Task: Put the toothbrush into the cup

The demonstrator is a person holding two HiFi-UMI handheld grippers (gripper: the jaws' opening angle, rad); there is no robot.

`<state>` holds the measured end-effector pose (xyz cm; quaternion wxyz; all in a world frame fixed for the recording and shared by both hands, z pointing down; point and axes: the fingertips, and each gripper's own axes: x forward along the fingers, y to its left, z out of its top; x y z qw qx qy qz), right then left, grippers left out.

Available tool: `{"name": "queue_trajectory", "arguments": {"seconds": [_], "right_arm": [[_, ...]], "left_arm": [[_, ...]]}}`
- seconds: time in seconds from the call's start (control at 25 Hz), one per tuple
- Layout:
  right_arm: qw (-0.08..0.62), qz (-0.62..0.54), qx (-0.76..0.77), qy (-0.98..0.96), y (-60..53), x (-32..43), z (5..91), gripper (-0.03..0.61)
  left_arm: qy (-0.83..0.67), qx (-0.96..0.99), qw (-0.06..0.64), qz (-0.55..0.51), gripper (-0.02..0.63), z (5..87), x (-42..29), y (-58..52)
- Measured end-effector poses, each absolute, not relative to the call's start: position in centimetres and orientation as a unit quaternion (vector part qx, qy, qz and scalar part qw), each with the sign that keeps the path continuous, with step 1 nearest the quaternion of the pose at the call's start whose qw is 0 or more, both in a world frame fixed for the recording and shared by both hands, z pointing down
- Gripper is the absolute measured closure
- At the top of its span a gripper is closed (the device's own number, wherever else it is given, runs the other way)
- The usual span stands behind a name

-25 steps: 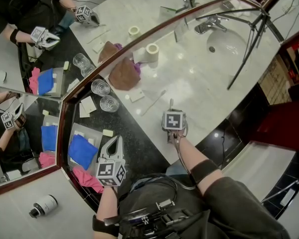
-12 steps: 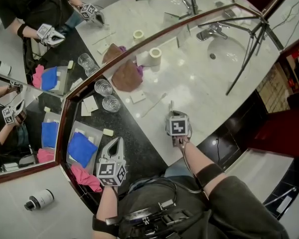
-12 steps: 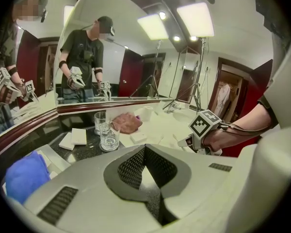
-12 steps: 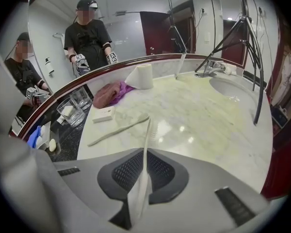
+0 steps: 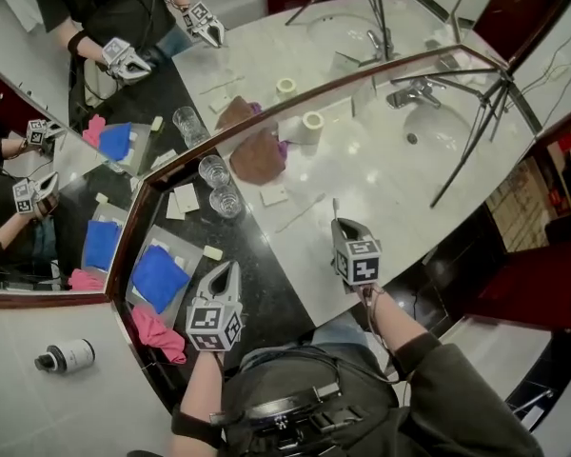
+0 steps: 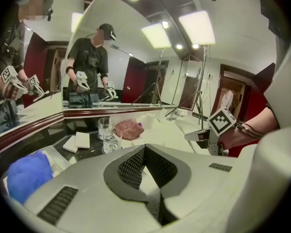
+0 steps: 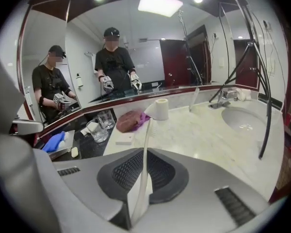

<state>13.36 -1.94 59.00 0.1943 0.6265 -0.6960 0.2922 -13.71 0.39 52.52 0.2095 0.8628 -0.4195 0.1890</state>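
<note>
A white toothbrush (image 7: 145,154) stands up from between the jaws of my right gripper (image 7: 143,152), which is shut on its handle. In the head view that right gripper (image 5: 341,225) hangs above the pale counter, with the toothbrush (image 5: 335,208) poking out past its tips. Two clear glass cups (image 5: 226,201) stand side by side on the dark counter by the mirror, left of and beyond the right gripper; the cups (image 7: 99,130) are apart from the brush. My left gripper (image 5: 228,267) is shut on nothing, and the left gripper (image 6: 145,147) points toward the glasses (image 6: 111,141).
A second white stick (image 5: 300,212) lies on the pale counter. Behind it sit a brown cloth (image 5: 257,150) and a paper roll (image 5: 312,127). A sink (image 5: 438,127) and tripod legs (image 5: 476,127) fill the right. A tray with blue cloth (image 5: 160,276) sits left.
My right gripper has risen off the counter with the toothbrush and rolled, so its marker cube looks larger. The left gripper has stayed put.
</note>
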Motion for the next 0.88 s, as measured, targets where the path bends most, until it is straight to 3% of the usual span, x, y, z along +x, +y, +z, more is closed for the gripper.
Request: {"name": "queue_trajectory", "arguments": {"seconds": [0.28, 0.88], "right_arm": [[0.135, 0.174, 0.596, -0.772, -1.4, 12.2, 52.1, 0.535], [0.031, 0.176, 0.505, -0.844, -9.3, 8.4, 48.1, 0.535]], "left_arm": [[-0.436, 0.859, 0.213, 0.161, 0.612, 51.2, -14.4, -0.4], [-0.505, 0.819, 0.231, 0.146, 0.612, 51.6, -17.2, -1.0]]}}
